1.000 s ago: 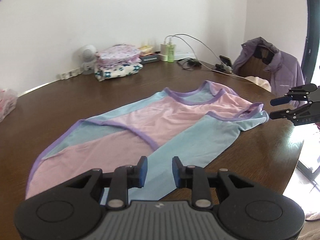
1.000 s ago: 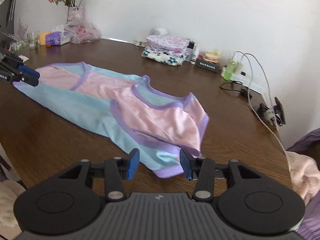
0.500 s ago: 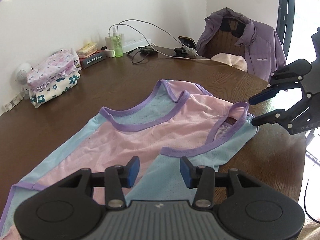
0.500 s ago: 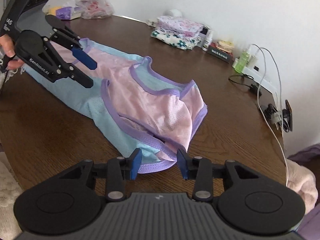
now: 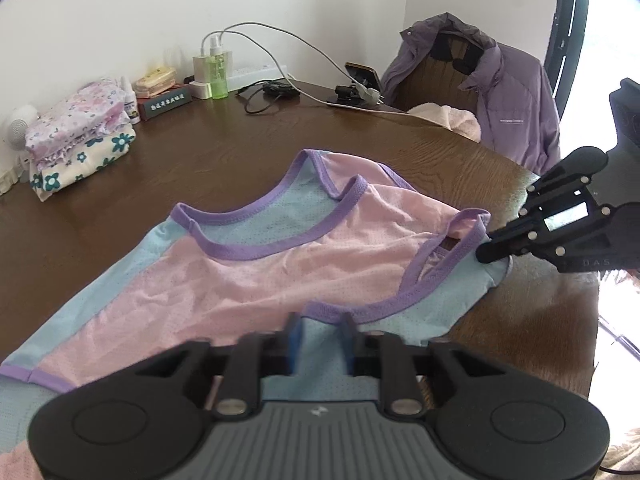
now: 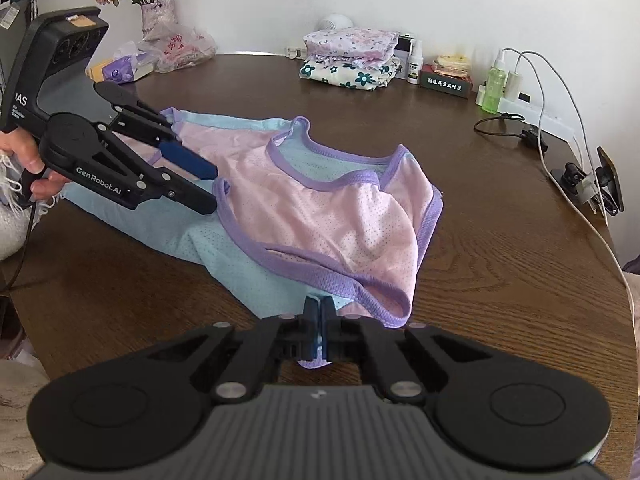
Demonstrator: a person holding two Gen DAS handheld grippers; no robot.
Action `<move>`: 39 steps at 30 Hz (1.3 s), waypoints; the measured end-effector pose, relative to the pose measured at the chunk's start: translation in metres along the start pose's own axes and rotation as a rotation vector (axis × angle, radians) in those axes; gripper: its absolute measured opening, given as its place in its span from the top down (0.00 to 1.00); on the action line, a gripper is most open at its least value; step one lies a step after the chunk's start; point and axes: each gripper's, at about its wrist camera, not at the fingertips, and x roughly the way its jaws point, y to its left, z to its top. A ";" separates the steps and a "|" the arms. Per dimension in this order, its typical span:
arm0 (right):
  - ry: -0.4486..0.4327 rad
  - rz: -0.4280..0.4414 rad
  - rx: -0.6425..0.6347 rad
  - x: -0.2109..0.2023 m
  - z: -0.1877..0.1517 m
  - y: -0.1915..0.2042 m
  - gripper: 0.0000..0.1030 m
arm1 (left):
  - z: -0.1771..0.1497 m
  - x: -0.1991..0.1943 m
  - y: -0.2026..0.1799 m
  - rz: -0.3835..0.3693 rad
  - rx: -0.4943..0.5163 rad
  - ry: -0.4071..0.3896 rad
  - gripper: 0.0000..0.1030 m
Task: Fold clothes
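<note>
The landmark here is the pink and blue vest (image 6: 320, 208), spread on the brown table (image 6: 480, 216) with its shoulder end bunched and the rest of it flat.

Nearest in the right wrist view, the right gripper (image 6: 318, 330) is clenched on the vest's blue corner at the armhole edge, jaws pressed together with cloth between them. The left gripper (image 5: 320, 334) sits over the blue side panel below the purple armhole binding (image 5: 400, 304); its jaws are apart with fabric lying in the gap, so it has not gripped yet, though from this angle I cannot tell how deep the cloth sits.

To do this step well, I judge the left gripper should close on the binding itself, not the thin mesh alone, so both layers come up together. Then both grippers should lift evenly and carry the near edge across the vest toward its far side, keeping the cloth taut between them so the fold line runs straight.

Beyond the vest, a folded stack of floral clothes (image 6: 352, 58) waits near the wall, well apart; a phone stand (image 5: 360, 80) and cables (image 6: 560, 120) lie off to the vest's far right, so the sweep should stay low and short
</note>
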 end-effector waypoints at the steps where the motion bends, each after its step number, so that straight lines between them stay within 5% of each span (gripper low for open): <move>1: -0.013 0.009 0.010 -0.005 0.003 -0.004 0.99 | 0.000 -0.004 0.000 -0.018 0.012 -0.012 0.98; 6: -0.077 0.060 0.040 -0.022 0.034 -0.029 0.99 | 0.009 -0.011 0.001 0.030 0.026 -0.050 0.98; 9: 0.001 0.052 -0.011 0.002 0.053 -0.038 0.99 | 0.009 -0.002 0.010 0.079 -0.012 -0.034 0.96; 15: 0.086 -0.003 -0.012 0.042 0.052 -0.041 0.95 | -0.002 -0.010 0.024 0.115 -0.091 -0.067 0.77; 20: 0.026 -0.029 0.021 0.029 0.041 -0.041 0.90 | -0.016 -0.040 0.026 0.096 -0.117 -0.114 0.66; 24: -0.097 -0.002 0.046 0.007 0.034 -0.027 0.87 | -0.023 -0.040 0.015 0.066 -0.088 -0.109 0.70; 26: -0.118 0.017 0.019 0.006 0.031 -0.016 0.87 | -0.025 -0.034 0.008 0.074 -0.062 -0.103 0.93; 27: -0.113 0.023 0.002 0.009 0.027 -0.011 0.87 | -0.025 -0.030 0.006 0.079 -0.055 -0.092 0.97; 34: -0.056 -0.048 0.046 0.033 0.005 -0.021 0.88 | -0.035 -0.010 0.010 0.147 -0.061 -0.065 0.92; 39: -0.071 -0.016 0.085 0.024 0.003 -0.016 0.87 | -0.049 -0.044 0.022 0.183 -0.140 -0.114 0.84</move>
